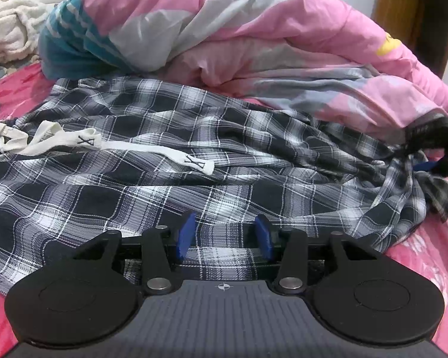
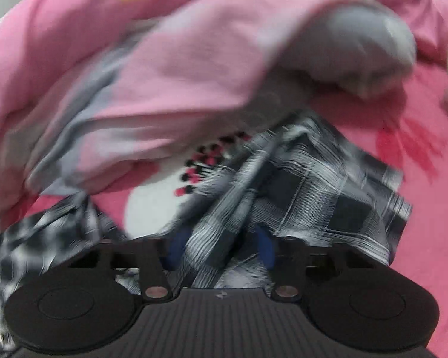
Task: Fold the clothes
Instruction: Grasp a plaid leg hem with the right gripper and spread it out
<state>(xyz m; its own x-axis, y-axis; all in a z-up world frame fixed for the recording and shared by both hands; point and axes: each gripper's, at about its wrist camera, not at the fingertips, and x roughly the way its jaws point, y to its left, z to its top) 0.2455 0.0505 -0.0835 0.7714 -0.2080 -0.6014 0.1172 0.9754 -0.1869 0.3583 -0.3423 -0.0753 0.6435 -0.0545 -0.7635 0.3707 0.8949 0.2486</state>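
Black, grey and white plaid trousers [image 1: 152,164] with a white drawstring [image 1: 83,144] lie spread and rumpled on a pink bed. My left gripper [image 1: 224,232] hovers low over their near edge, its blue pads [image 1: 185,234] apart with plaid cloth showing between them, not pinched. My right gripper [image 2: 221,244] shows in a blurred view with a bunched end of the plaid trousers [image 2: 298,188] between its blue pads [image 2: 265,247]. It also shows in the left wrist view [image 1: 433,161] at the far right, at the trousers' twisted end.
A heaped pink, grey and teal duvet [image 1: 239,38] lies right behind the trousers and looms over the right gripper [image 2: 170,68]. A cream knitted blanket [image 1: 12,26] is at the far left. A wooden door [image 1: 418,21] stands at the back right. Pink sheet [image 1: 427,256] surrounds the trousers.
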